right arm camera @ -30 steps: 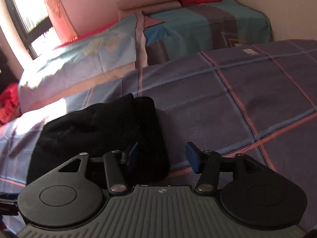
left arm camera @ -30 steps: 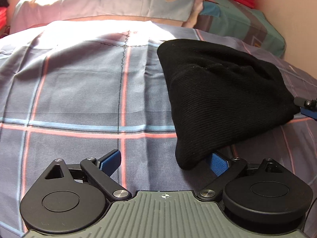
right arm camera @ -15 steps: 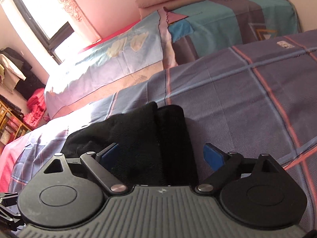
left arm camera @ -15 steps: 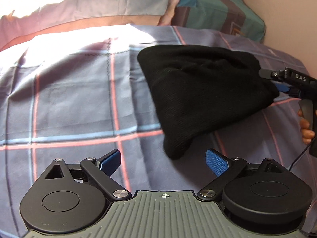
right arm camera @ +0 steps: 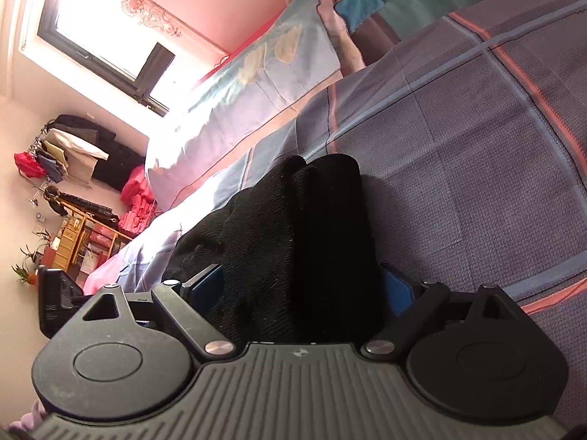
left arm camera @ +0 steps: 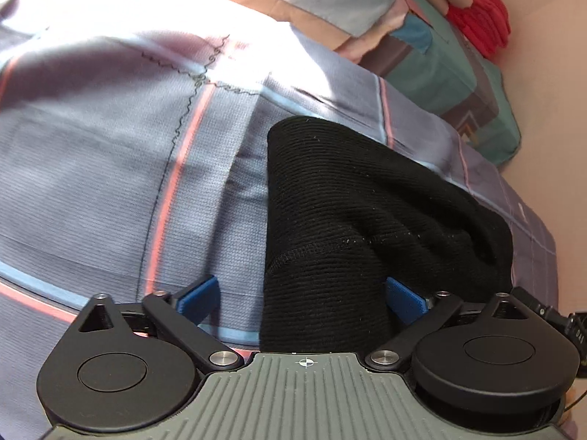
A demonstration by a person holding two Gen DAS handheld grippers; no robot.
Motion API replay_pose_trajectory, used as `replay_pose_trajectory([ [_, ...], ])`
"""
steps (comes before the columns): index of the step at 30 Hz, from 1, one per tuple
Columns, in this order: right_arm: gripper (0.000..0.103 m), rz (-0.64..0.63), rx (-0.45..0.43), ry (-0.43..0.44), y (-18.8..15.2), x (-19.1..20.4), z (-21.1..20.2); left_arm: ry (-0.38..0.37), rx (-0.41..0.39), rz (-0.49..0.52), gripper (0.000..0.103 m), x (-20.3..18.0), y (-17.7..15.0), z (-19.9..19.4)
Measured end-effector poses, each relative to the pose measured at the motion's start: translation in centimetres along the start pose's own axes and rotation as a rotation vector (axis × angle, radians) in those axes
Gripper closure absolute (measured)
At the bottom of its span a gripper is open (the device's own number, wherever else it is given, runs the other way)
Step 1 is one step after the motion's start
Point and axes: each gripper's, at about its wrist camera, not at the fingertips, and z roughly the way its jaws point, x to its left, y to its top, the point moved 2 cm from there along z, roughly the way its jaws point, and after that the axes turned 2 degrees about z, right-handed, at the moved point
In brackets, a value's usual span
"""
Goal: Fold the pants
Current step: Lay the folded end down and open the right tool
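The black knit pants [left arm camera: 367, 220] lie folded in a bundle on the plaid bedspread [left arm camera: 110, 183]. My left gripper [left arm camera: 302, 297] is open, with the near corner of the bundle between its blue pads; the left pad [left arm camera: 200, 297] is apart from the cloth. My right gripper [right arm camera: 301, 286] is open around the bundle's other end [right arm camera: 304, 227], with the pads close to the cloth on both sides. Part of the right gripper shows at the left wrist view's right edge [left arm camera: 550, 319].
Pillows and folded quilts [left arm camera: 440, 55] lie at the head of the bed, with red cloth [left arm camera: 480, 25] on top by the wall. A window [right arm camera: 110, 36], a clothes rack [right arm camera: 66, 154] and a wooden shelf [right arm camera: 80, 234] stand beyond the bed.
Both grippers have moved forward and tilted, so the ends of the pants bundle now sit between their open fingers. The bundle looks more bunched.
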Motion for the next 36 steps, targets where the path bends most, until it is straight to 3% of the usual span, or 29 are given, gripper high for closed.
replay_pose_trajectory([
  [1,0.025,-0.013,-0.015,-0.024,-0.1,0.1,0.1,0.000,-0.019,0.003,0.000,-0.5,-0.1,-0.1],
  [2,0.047,-0.023,-0.016,-0.034,-0.3,0.3,0.2,-0.050,-0.002,0.023,0.000,-1.1,-0.1,0.1],
  [3,0.050,-0.018,-0.028,-0.021,-0.6,0.4,0.0,-0.122,0.040,0.025,0.000,-1.6,-0.2,0.7],
  [4,0.058,-0.027,-0.040,-0.010,-0.8,0.9,-0.4,-0.121,0.057,0.021,0.000,-2.3,-0.4,0.8],
  [5,0.059,-0.051,-0.050,-0.006,-0.9,1.6,-1.0,-0.091,0.050,0.050,0.000,-3.2,-0.5,0.5],
  [8,0.061,-0.080,-0.069,0.065,-1.6,4.2,-3.6,-0.117,0.019,0.136,0.000,-5.9,-1.3,-2.1],
  [13,0.061,-0.122,-0.093,0.088,-4.4,7.7,-10.4,-0.164,-0.018,0.268,0.000,-9.6,-5.8,-8.2],
  [19,0.060,0.031,-0.117,0.074,-12.0,5.9,-18.6,-0.249,0.009,0.245,0.000,-9.2,-14.9,-12.3],
  [21,0.052,0.125,-0.094,-0.017,-15.2,2.9,-18.8,-0.196,0.056,0.260,0.000,-8.2,-17.8,-10.7],
  [23,0.047,0.137,-0.058,-0.255,-17.6,0.7,-18.2,-0.097,0.131,0.256,0.000,-6.9,-20.2,-7.8],
  [24,0.043,0.103,-0.084,-0.332,-18.3,0.6,-18.6,-0.019,0.158,0.255,0.000,-6.2,-21.0,-6.5],
  [25,0.036,0.084,-0.143,-0.324,-18.8,1.1,-19.5,0.011,0.178,0.258,0.000,-5.7,-21.7,-5.7],
  [27,0.039,-0.004,-0.279,-0.338,-19.1,3.4,-21.0,0.005,0.139,0.253,0.000,-5.3,-22.3,-6.0],
  [29,0.036,-0.138,-0.341,-0.301,-18.8,6.2,-20.9,0.034,0.099,0.281,0.000,-5.8,-22.5,-6.9],
  [33,0.037,-0.190,-0.198,-0.021,-17.0,9.6,-15.9,0.097,0.085,0.341,0.000,-7.0,-22.6,-6.4],
  [36,0.039,-0.143,-0.047,0.072,-16.0,9.2,-11.0,0.127,0.079,0.344,0.000,-7.3,-22.6,-5.9],
])
